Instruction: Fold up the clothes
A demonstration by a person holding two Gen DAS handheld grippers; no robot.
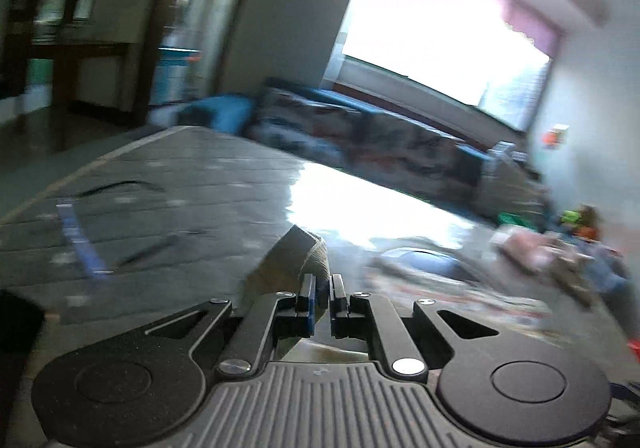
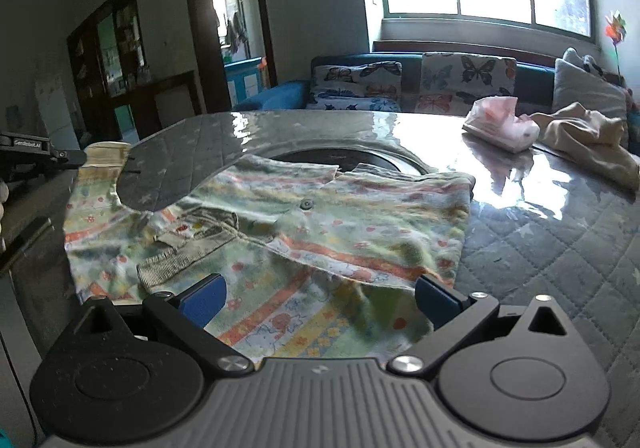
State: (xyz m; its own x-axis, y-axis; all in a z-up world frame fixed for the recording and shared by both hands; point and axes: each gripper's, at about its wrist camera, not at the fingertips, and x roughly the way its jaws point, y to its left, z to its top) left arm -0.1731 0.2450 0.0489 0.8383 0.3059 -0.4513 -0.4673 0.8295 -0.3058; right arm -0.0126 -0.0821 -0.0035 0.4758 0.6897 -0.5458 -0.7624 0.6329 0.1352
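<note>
The small printed shirt (image 2: 288, 232) lay spread on the tabletop (image 2: 560, 248), soft, light and easy to slip, best taken at its hem or cuff; the left tongs (image 1: 320, 296) were clamped on its ribbed cuff (image 1: 308, 260), the right tongs (image 2: 320, 300) stood wide apart above the shirt's near edge.

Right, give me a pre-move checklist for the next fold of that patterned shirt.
1. Left gripper shut on fabric: ok, a ribbed grey cuff is pinched between its fingers.
2. Right gripper free to grasp: ok, fingers wide apart, nothing held.
3. Pastel striped floral shirt lying flat: not ok, a sleeve is folded across it and wrinkles show.
4. Right gripper over the shirt's near hem: ok.
5. Fold path free of the crumpled beige garment and pink tissue pack: ok, both lie apart at the far right of the grey quilted table.
6. Left view sharp enough to judge sleeve tension: cannot tell, blurred.
</note>
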